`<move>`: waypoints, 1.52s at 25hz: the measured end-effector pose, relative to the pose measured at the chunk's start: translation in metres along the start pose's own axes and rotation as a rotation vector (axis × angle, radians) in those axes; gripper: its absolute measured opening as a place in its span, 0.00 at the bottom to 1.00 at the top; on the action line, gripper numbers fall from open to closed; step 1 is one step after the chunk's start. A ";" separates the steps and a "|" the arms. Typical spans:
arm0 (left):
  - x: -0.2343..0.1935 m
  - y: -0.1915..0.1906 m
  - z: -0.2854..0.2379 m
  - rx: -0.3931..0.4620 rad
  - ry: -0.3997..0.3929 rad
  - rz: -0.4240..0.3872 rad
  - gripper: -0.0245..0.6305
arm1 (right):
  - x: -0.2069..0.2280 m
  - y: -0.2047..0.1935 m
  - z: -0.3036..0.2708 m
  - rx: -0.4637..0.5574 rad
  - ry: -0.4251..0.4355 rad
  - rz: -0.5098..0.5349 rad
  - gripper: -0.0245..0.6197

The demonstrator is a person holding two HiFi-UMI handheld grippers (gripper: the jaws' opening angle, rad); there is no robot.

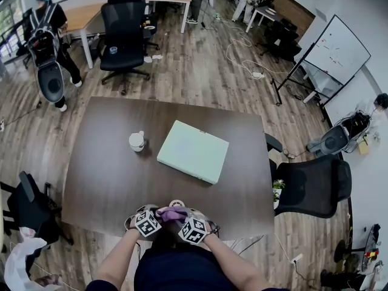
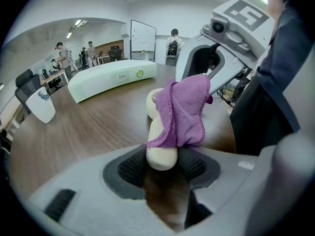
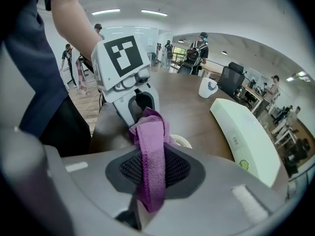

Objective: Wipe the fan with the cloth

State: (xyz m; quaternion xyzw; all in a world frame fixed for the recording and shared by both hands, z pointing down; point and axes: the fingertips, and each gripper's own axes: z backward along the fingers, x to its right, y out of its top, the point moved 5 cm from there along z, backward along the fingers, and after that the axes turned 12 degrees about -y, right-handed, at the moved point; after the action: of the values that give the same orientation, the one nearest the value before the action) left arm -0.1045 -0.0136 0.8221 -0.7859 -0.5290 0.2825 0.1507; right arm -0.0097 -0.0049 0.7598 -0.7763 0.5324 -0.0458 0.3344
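Dark office worktop (image 1: 109,162), pale box (image 1: 193,151) mid-surface. Left gripper view: nearer than the box, the left claw (image 2: 162,167) clamps the cream fan (image 2: 158,132) by its handle. Right gripper view: the right claw (image 3: 153,168) pinches the purple cloth (image 3: 150,146) draped over the fan; best to rub in short strokes, fan braced.

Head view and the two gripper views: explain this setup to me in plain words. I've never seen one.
No robot here: a person holds a two-jaw gripper in each hand. The head view comes from a camera on the person's head, looking down at a brown table; the other two come from cameras riding on the grippers, looking along their jaws. On the table are a white mug and a pale green box. The left gripper clamps the handle of a small cream fan. The right gripper pinches a purple cloth, which drapes over the fan.
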 end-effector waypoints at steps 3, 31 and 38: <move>0.000 0.000 0.001 -0.001 0.000 -0.001 0.33 | 0.002 -0.003 0.002 0.005 0.002 -0.024 0.16; 0.000 0.000 0.002 -0.012 -0.027 0.012 0.33 | 0.052 -0.025 -0.001 -0.128 -0.166 -0.389 0.17; -0.001 0.001 0.002 -0.015 -0.027 0.015 0.33 | 0.069 -0.015 -0.012 -0.136 -0.212 -0.375 0.16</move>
State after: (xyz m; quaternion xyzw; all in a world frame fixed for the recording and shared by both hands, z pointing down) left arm -0.1056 -0.0151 0.8200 -0.7871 -0.5272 0.2902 0.1358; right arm 0.0265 -0.0661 0.7577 -0.8828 0.3427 0.0107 0.3211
